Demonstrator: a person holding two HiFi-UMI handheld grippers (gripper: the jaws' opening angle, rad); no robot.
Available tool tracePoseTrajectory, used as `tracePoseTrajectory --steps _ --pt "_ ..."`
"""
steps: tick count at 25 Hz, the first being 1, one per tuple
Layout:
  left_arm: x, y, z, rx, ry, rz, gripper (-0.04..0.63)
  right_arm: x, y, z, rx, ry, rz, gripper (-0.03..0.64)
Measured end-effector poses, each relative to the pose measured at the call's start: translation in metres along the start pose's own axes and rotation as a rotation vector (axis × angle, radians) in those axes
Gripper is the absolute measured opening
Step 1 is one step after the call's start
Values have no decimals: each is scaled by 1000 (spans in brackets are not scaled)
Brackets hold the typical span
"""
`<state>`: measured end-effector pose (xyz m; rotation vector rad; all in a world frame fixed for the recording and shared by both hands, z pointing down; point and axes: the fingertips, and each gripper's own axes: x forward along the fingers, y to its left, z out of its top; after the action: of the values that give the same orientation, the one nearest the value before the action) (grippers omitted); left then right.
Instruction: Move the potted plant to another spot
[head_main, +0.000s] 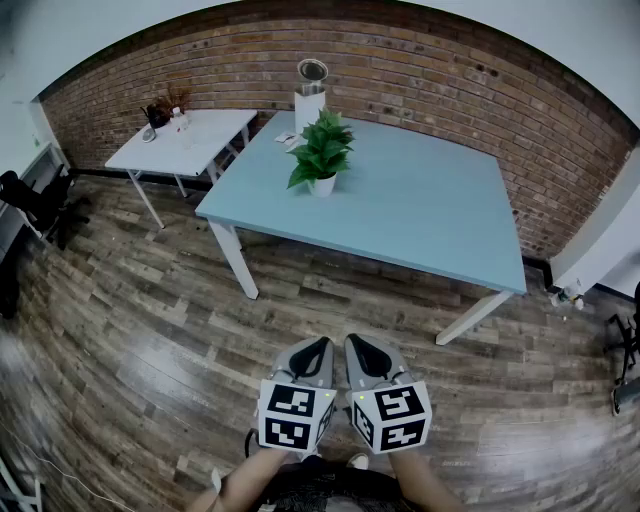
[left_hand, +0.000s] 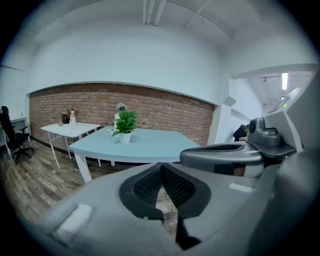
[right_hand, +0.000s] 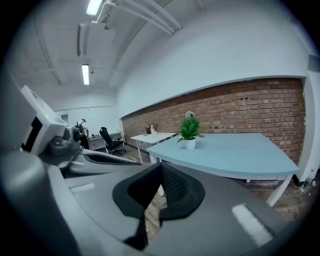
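A potted plant with green leaves in a small white pot stands upright near the left end of a light blue table. It also shows far off in the left gripper view as the plant and in the right gripper view as the plant. My left gripper and right gripper are held side by side over the wooden floor, well short of the table. Both point toward the table, shut, with nothing between the jaws.
A tall white cylinder with a round top stands behind the plant at the table's far edge. A smaller white table with small items sits to the left. Black office chairs are at the far left. A brick wall runs behind.
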<state>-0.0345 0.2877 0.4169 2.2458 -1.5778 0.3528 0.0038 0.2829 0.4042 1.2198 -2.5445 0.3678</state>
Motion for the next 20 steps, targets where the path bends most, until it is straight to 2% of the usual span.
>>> tracePoseTrajectory --steps 6,12,20 --pt "2 34 2 19 7 -9 -8 27 17 5 20 -4 -21 2" --pt "10 52 4 3 11 -37 -9 47 26 11 13 -22 -18 2" --pt "41 78 5 -16 5 -41 -9 87 15 8 32 1 -8 2"
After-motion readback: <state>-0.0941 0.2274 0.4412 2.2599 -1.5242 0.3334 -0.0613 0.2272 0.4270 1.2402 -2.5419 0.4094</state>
